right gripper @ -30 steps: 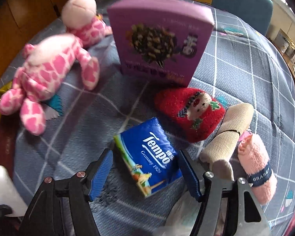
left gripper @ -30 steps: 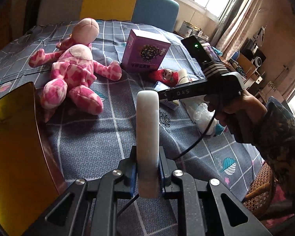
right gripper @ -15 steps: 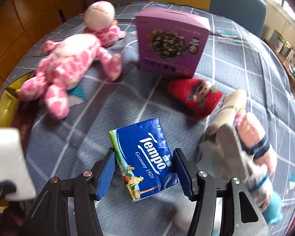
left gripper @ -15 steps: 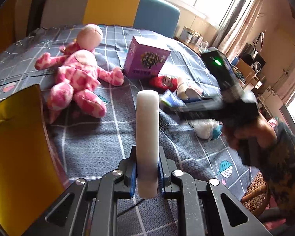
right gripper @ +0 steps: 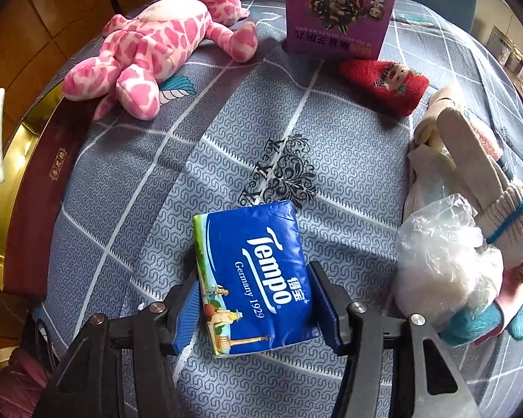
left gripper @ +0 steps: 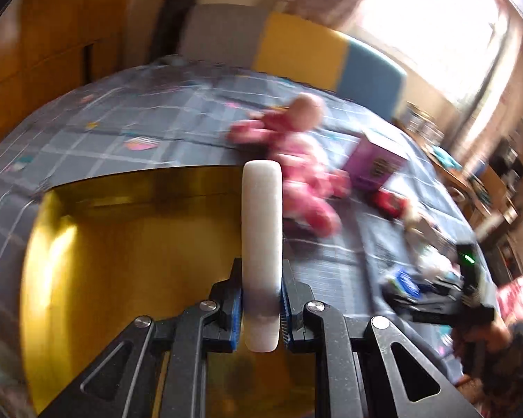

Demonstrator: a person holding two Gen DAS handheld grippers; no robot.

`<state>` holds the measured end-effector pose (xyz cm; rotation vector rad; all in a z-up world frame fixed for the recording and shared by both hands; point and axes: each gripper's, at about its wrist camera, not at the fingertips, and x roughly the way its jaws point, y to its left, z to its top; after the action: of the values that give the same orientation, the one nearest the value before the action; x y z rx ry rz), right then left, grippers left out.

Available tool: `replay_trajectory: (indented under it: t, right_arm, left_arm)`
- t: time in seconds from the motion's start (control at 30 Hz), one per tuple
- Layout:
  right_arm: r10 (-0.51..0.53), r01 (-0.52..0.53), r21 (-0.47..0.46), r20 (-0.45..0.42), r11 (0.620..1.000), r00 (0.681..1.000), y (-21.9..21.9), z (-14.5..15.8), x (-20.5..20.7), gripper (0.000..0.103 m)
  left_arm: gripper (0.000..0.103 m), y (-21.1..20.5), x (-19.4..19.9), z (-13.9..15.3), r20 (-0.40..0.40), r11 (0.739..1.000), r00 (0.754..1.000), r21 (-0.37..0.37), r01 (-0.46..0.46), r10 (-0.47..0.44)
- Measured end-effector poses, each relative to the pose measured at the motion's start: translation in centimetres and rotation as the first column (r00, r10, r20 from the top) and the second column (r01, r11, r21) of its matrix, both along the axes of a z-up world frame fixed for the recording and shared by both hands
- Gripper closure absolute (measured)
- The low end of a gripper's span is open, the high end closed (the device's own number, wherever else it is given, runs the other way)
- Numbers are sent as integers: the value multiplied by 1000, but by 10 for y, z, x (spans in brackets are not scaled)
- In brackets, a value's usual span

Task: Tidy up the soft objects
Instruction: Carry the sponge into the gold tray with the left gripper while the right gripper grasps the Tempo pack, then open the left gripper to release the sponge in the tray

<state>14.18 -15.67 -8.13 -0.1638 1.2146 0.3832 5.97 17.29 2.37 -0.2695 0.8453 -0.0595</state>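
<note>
While my left tongs (left gripper: 261, 308) clamp the white pad (left gripper: 262, 244) over the gold tray (left gripper: 122, 244), my right tongs (right gripper: 254, 308) have just been closing around the blue tissue pack (right gripper: 258, 278) on the table (right gripper: 331, 174), pads touching its sides.

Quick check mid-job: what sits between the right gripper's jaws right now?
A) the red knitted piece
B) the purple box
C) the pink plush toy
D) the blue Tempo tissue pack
D: the blue Tempo tissue pack lies flat on the tablecloth, framed by the right gripper and its blue pads.
</note>
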Motion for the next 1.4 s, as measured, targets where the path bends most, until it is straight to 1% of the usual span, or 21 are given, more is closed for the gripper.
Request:
replay_trajectory:
  t: [0.07,0.1,0.2,0.3,0.43,0.53,0.6,0.67,0.73,0.8,0.83,0.87,0.9,1.03,1.1,1.2,1.4]
  right_arm:
    - [-9,9,1,15,1000,1000,-1,0,-1,47]
    - [-10,10,4,21,1000,1000,-4,3,-8,47]
    - [-7,7,11,23,1000,1000,-5,4,-8,47]
    - [3,-3,3,35,1000,999,-1,0,-13,47]
    - [7,-7,0,43,1000,999,-1,2,-17,47]
    - [12,-12,-6,49,1000,999,0,3,-18,48]
    - [16,-16,-9,53,1000,998,2,3,-19,48]
    - [21,-20,-13,57,1000,998,4,3,-20,48]
    - [24,-24,-16,61,1000,998,5,3,-21,48]
    - [27,-25,-19,64,1000,998,6,4,-22,48]
    - [26,-25,-19,64,1000,998,7,4,-23,48]
    - [26,-25,-20,65,1000,998,7,4,-23,48]
    - [26,-25,-20,65,1000,998,7,4,-23,48]
    - [25,-24,-19,66,1000,997,7,5,-23,48]
    - [25,-24,-19,67,1000,997,7,5,-23,48]
    - [25,-24,-21,69,999,997,7,5,-23,48]
    - [22,-21,-17,66,1000,998,7,6,-22,48]
  left_arm:
    - [85,21,5,-7,-24,999,998,-2,-53,53]
    - [85,28,5,-11,-26,998,998,8,-65,65]
    - [85,40,19,-24,-58,994,995,64,-83,87]
    - [85,42,35,-33,-84,992,992,91,-83,91]
    - [85,34,57,-45,-117,989,990,134,-63,79]
    - [84,30,74,-57,-154,984,984,168,-65,92]
    - [84,27,82,-62,-155,979,982,188,-74,104]
    - [80,25,90,-68,-167,976,980,206,-76,111]
    - [80,23,90,-70,-166,975,979,205,-80,116]
    - [71,20,88,-69,-151,973,982,215,-81,115]
    - [55,19,86,-69,-145,972,983,218,-83,116]
    - [40,18,84,-68,-137,973,983,215,-89,120]
    - [39,19,82,-67,-123,971,984,216,-101,130]
    - [39,21,75,-58,-96,967,984,223,-124,148]
    - [39,22,65,-49,-65,966,986,218,-137,155]
    - [38,23,45,-35,-29,963,984,213,-167,177]
    - [32,31,0,-17,20,958,977,191,-212,212]
